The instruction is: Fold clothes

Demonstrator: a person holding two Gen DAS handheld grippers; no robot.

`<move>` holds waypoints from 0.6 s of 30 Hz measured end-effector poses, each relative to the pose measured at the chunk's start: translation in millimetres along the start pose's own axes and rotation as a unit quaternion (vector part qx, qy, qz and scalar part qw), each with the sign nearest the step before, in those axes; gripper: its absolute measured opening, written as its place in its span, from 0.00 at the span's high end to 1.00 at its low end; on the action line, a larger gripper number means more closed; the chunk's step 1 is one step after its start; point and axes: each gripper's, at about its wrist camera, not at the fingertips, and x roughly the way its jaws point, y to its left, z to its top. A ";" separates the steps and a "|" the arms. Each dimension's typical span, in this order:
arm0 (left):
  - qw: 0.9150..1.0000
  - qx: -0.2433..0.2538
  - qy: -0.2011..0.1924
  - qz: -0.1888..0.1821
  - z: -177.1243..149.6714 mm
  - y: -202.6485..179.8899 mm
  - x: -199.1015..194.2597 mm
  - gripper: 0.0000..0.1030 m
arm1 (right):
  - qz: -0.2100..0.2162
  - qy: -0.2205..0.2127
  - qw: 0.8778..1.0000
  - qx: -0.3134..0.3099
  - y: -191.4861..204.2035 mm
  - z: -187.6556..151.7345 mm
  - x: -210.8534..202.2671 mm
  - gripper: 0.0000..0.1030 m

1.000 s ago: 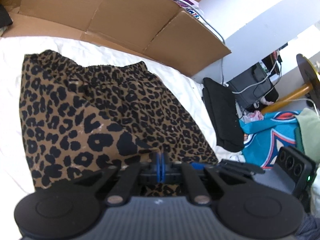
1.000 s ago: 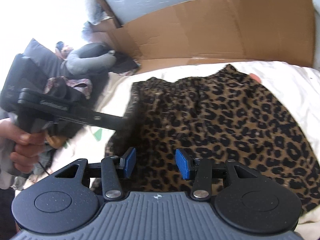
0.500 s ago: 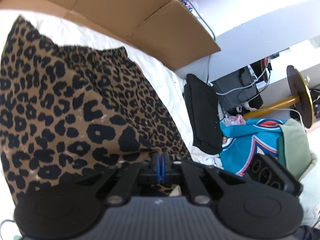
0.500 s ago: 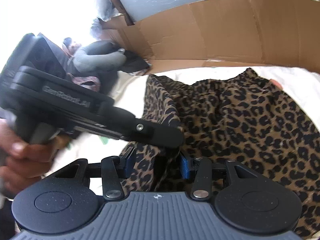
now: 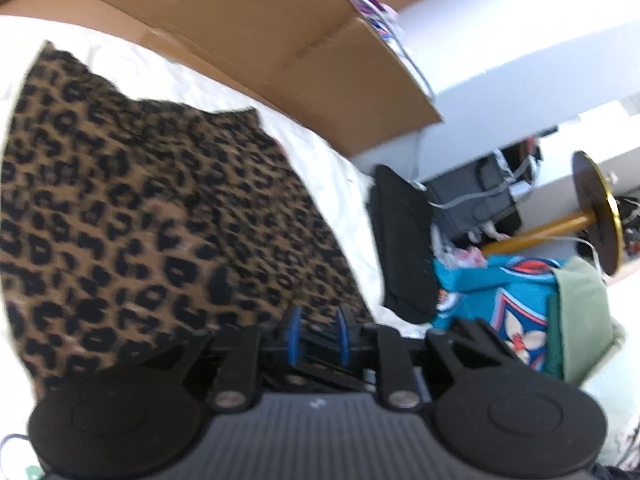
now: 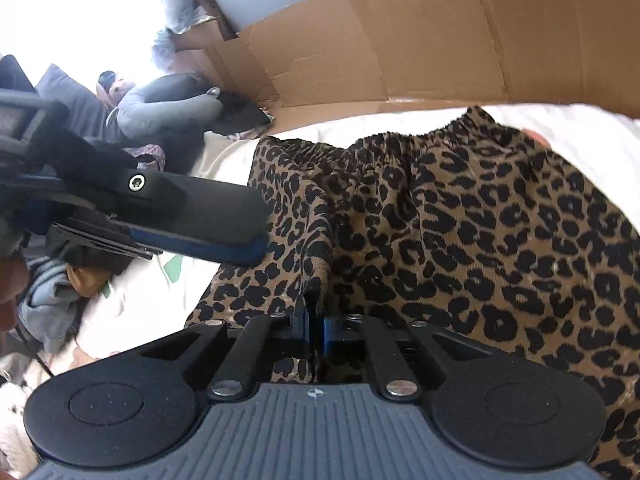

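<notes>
Here the brown-and-black leopard-print skirt point(image 6: 460, 232) lies on the white bed sheet point(image 6: 560, 124), its elastic waistband toward the far edge. The right gripper point(image 6: 316, 328) is closing on a raised fold. Only its view shows the left gripper point(image 5: 316, 334) opening, empty, beside the skirt's left edge.

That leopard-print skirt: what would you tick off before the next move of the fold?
1. Right claw has cloth between its pads: ok, its jaws are closing on a raised fold of the leopard-print skirt.
2. Left claw is letting go: ok, its jaws are opening, nothing seen pinched.
3. Left claw clear of the raised fold: cannot tell, its tip lies right beside it.
4. Waistband lying flat: not ok, bunched.
5. White sheet free around the skirt: ok.
</notes>
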 end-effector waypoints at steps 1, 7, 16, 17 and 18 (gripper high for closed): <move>1.000 -0.003 -0.004 0.008 2.1 4.2 -1.6 0.80 | -0.001 0.001 1.000 0.004 -1.4 0.0 0.8 0.93; 0.998 -0.024 -0.020 0.049 10.8 26.9 -8.7 0.80 | -0.013 0.012 1.000 0.011 -4.9 2.3 9.9 0.92; 0.997 -0.023 -0.011 0.074 5.3 40.7 -9.9 0.64 | 0.006 0.015 1.000 0.025 -12.4 8.0 14.6 0.96; 0.997 -0.022 -0.010 0.075 4.7 41.2 -10.0 0.64 | 0.010 0.014 1.000 0.026 -13.3 9.9 11.4 0.97; 0.997 -0.021 -0.009 0.076 4.0 41.8 -10.1 0.64 | 0.014 0.012 0.999 0.028 -14.2 11.8 8.1 0.97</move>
